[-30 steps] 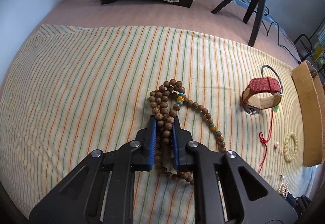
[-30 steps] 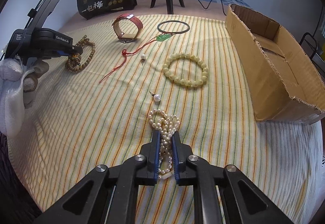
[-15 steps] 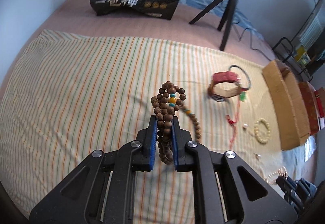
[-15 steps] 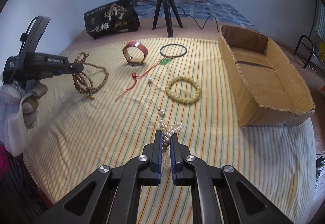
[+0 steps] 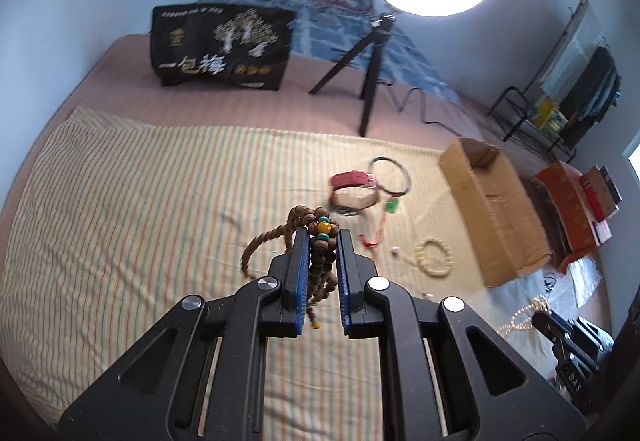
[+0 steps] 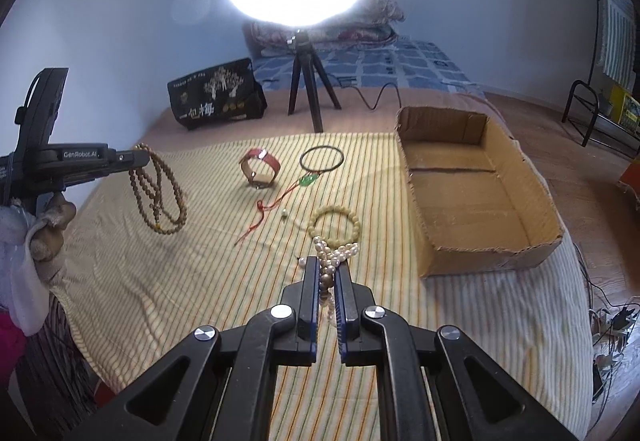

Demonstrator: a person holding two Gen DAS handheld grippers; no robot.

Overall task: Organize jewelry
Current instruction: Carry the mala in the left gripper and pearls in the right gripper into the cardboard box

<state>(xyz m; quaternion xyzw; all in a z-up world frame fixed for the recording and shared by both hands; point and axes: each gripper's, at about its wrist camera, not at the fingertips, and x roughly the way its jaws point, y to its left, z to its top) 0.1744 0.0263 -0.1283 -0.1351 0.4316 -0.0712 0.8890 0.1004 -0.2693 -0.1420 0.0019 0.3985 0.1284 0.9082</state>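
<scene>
My left gripper [image 5: 322, 237] is shut on a brown wooden bead necklace [image 5: 320, 257] and holds it in the air above the striped cloth; its loops hang from the gripper in the right wrist view [image 6: 158, 193]. My right gripper [image 6: 328, 265] is shut on a white pearl strand [image 6: 334, 255], lifted off the cloth. An open cardboard box [image 6: 476, 193] stands to the right; it also shows in the left wrist view [image 5: 494, 209]. On the cloth lie a red watch [image 6: 260, 169], a black ring [image 6: 322, 160], a red cord with a green pendant [image 6: 280, 197] and a cream bead bracelet [image 6: 334, 223].
A black printed bag [image 6: 216, 97] and a ring-light tripod [image 6: 308, 93] stand at the back of the bed. A single pearl [image 6: 284, 214] lies near the red cord. A metal rack [image 6: 592, 109] and floor clutter are to the right, off the bed.
Both grippers have risen from the cloth, each carrying its strand: the wooden beads now hang free in the air and the pearl strand is lifted clear.
</scene>
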